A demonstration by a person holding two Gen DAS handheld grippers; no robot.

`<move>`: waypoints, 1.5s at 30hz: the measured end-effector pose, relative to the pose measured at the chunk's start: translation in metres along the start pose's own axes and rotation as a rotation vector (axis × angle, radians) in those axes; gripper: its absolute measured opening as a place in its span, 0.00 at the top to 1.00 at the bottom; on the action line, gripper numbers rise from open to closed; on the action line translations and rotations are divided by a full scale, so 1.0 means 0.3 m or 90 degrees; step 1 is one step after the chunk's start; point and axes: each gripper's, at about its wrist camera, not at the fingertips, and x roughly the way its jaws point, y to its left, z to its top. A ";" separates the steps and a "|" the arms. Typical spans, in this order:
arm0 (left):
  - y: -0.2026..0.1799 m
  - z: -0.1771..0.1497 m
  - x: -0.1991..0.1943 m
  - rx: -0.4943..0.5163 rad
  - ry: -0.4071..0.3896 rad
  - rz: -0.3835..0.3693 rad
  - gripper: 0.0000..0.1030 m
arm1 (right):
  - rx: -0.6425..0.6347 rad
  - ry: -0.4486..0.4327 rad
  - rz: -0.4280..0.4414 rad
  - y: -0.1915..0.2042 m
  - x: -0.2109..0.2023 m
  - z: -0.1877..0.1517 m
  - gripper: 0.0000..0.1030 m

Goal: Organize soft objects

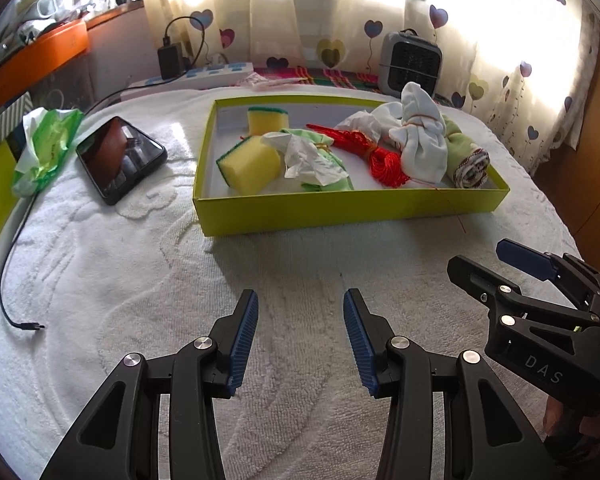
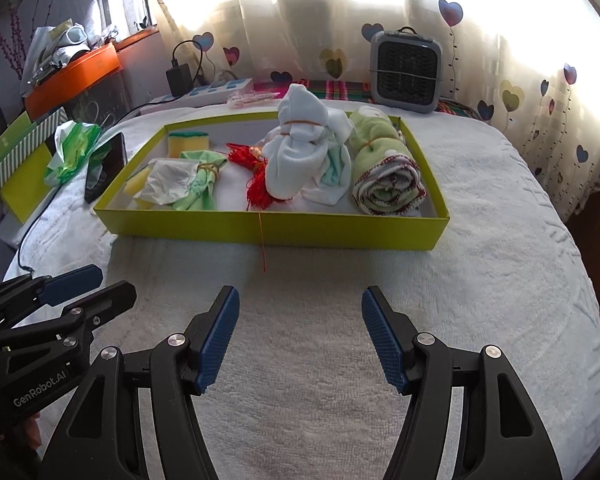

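A: We hold the left hand-held gripper (image 1: 300,340) and the right hand-held gripper (image 2: 300,338) over the white towel (image 2: 320,320), on the near side of the green tray (image 2: 272,228). Both stand wide open and grip nothing.

B: Inside the tray we see 2 yellow sponges (image 1: 252,164) at its left end, a green cloth bundle (image 2: 200,184) beside them, the red tassel (image 2: 260,184) in the middle, then the white cloth bundle (image 2: 296,152). The rolled green towel (image 2: 384,168) lies at the tray's right end.

A: A red thread (image 2: 261,240) hangs over the tray's front wall. Left of the tray we see a phone (image 1: 120,158).
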 end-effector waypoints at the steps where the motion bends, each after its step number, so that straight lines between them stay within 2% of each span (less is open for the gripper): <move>1: -0.001 -0.005 0.002 -0.001 0.002 0.002 0.58 | 0.000 0.006 -0.004 -0.001 0.004 -0.006 0.37; 5: -0.005 -0.027 0.017 -0.002 0.012 0.011 0.58 | 0.000 0.023 -0.009 -0.003 0.014 -0.024 0.38; 16: -0.034 -0.053 0.025 0.006 -0.016 0.049 0.53 | -0.019 0.029 -0.039 0.011 0.022 -0.037 0.36; 22: -0.032 -0.052 0.027 0.004 -0.018 0.049 0.52 | -0.011 0.031 -0.044 0.004 0.026 -0.036 0.31; 45: -0.030 -0.052 0.028 0.001 -0.018 0.048 0.51 | -0.009 0.031 -0.043 0.000 0.027 -0.037 0.30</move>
